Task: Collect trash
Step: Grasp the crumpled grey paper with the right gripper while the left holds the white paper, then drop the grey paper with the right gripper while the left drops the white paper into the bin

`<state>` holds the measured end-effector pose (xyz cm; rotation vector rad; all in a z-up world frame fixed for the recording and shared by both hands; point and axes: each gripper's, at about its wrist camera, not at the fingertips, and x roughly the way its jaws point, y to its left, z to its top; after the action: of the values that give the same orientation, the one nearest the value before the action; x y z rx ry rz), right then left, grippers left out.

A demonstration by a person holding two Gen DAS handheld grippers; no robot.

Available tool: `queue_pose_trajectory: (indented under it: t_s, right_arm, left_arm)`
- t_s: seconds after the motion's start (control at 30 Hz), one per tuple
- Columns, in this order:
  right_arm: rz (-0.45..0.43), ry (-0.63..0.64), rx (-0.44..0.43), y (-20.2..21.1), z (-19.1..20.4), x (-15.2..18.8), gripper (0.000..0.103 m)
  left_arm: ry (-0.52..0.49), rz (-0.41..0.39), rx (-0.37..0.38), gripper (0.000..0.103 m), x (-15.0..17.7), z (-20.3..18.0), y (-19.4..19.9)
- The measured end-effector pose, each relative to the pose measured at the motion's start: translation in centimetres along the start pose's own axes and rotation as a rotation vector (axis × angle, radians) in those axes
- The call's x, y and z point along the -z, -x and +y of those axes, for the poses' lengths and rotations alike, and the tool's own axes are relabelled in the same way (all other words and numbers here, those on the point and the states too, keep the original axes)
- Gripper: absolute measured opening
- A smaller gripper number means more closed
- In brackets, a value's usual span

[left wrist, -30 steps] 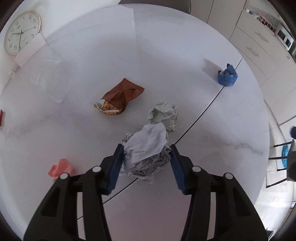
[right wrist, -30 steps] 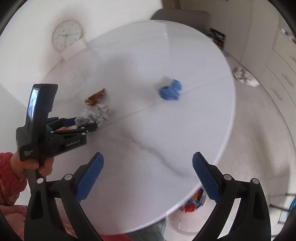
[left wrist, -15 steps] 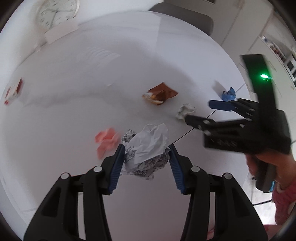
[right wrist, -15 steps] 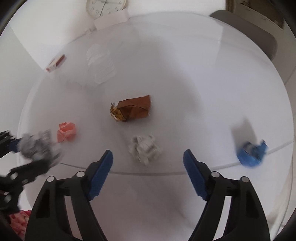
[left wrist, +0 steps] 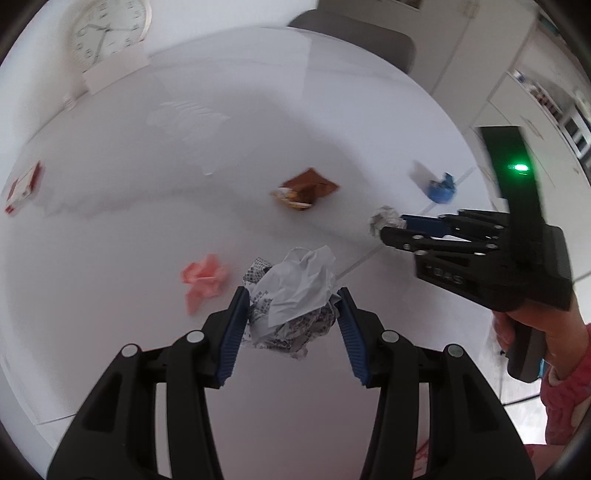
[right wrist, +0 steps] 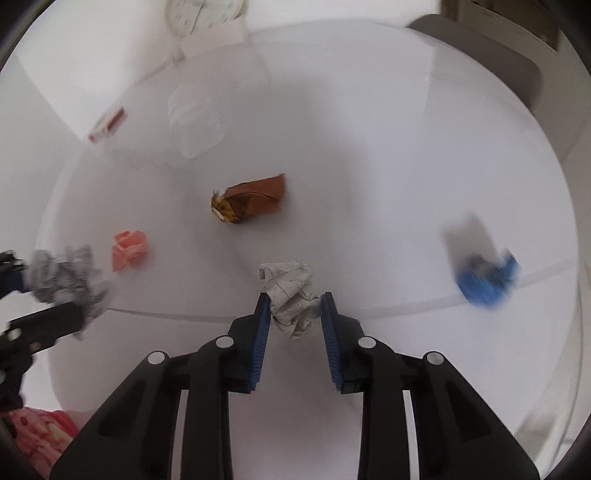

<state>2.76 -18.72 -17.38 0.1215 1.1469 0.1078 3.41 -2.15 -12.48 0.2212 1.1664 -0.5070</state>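
My left gripper (left wrist: 291, 293) is shut on a big crumpled wad of newsprint and white paper (left wrist: 295, 284), held above the round white table (left wrist: 110, 350). Between the closing jaws of my right gripper (right wrist: 295, 297) sits a small crumpled paper ball (right wrist: 291, 291), and both blue pads touch its sides. In the left wrist view the right gripper (left wrist: 391, 229) reaches in from the right, tips at that small ball (left wrist: 382, 218). The right wrist view has the big wad (right wrist: 62, 280) at its left edge.
On the table lie a brown snack wrapper (right wrist: 251, 199), a pink paper scrap (right wrist: 129, 251), a blue crumple (right wrist: 487, 280) by the seam, a red-and-white packet (right wrist: 107, 125) and a clear plastic cup (right wrist: 192, 118). A clock (left wrist: 107, 29) leans at the back. A grey chair (left wrist: 354, 33) stands behind.
The right gripper swung over the table, came down on the small paper ball and narrowed its wide jaws around it. The left gripper rose and drew back with the big wad.
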Motion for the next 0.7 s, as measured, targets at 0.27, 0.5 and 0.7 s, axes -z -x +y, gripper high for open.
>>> queue_pose_trajectory:
  t_s: [0.27,0.5,0.7]
  right_arm:
    - [-0.054,-0.219,0.074,8.6,-4.9,10.3,0.028]
    - [0.015,-0.459,0.175,9.3,-9.2,21.5,0.029]
    - [0.166,-0.612,0.165,0.9,-13.0,29.4,0.032]
  left_arm:
    - [-0.173,0.0,0.087,0.048,1.2,-6.5,0.9]
    - [-0.354,0.03,0.158,0.048,3.9,-13.3,1.2]
    - [-0.482,0.071,0.174,0.048,5.8,-17.4,0.9]
